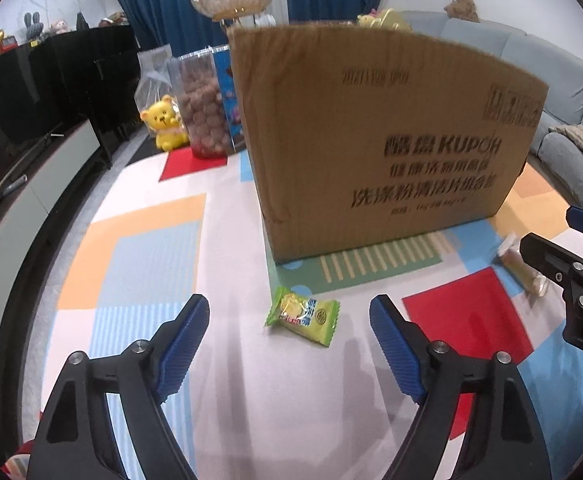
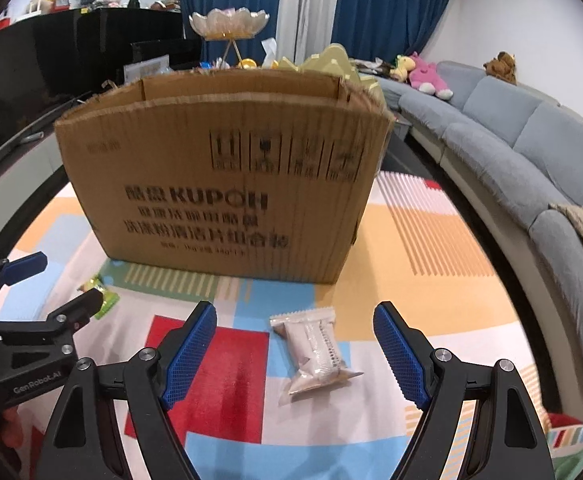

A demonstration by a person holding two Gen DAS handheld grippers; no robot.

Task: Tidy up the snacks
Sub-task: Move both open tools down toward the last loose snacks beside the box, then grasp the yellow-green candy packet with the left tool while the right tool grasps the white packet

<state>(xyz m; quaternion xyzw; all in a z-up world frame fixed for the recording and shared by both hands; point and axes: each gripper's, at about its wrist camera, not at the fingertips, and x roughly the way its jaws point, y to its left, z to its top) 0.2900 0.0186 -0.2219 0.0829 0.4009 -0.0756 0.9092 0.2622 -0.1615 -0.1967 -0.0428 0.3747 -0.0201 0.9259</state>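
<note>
A green and yellow snack packet (image 1: 302, 315) lies on the patterned tablecloth just ahead of my left gripper (image 1: 289, 312), whose blue pads stand wide apart with nothing pressed. A pale wrapped snack (image 2: 313, 354) lies between and slightly ahead of the fingertips of my right gripper (image 2: 294, 318), which is open and not touching it. An open cardboard box (image 1: 387, 136) with printed lettering stands behind both snacks. The right gripper shows at the right edge of the left wrist view (image 1: 571, 256); the left gripper (image 2: 51, 284) shows at the left of the right wrist view, over the green packet (image 2: 101, 297).
A clear jar of brown balls (image 1: 205, 108) and a yellow bear figure (image 1: 165, 128) stand at the table's far left. A flower-shaped dish on a stand (image 2: 229, 24) rises behind the box. A grey sofa (image 2: 511, 140) curves along the right; a dark cabinet (image 1: 43, 80) is left.
</note>
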